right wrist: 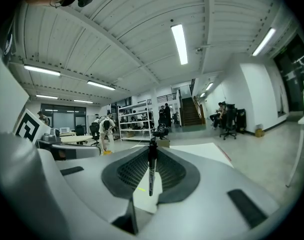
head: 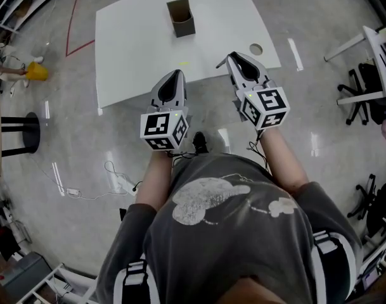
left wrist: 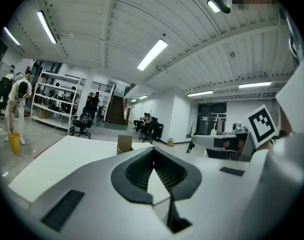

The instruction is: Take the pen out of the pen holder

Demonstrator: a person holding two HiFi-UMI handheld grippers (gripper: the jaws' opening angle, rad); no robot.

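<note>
The slim black pen (right wrist: 151,170) is already out of the brown cardboard pen holder (head: 180,18) on the white desk (head: 129,49) — clamped upright in the right gripper's (head: 236,61) fingers. The left gripper's (head: 175,76) fingers are together, empty — little seems left.

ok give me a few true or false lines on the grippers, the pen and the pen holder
1. The right gripper is clamped on the pen. True.
2. The left gripper grips the pen holder. False: its jaws are together on nothing, and the pen holder stands apart from it.
3. The pen holder lies on its side. False: it stands upright on the white table.
4. The pen is out of the pen holder. True.
</note>
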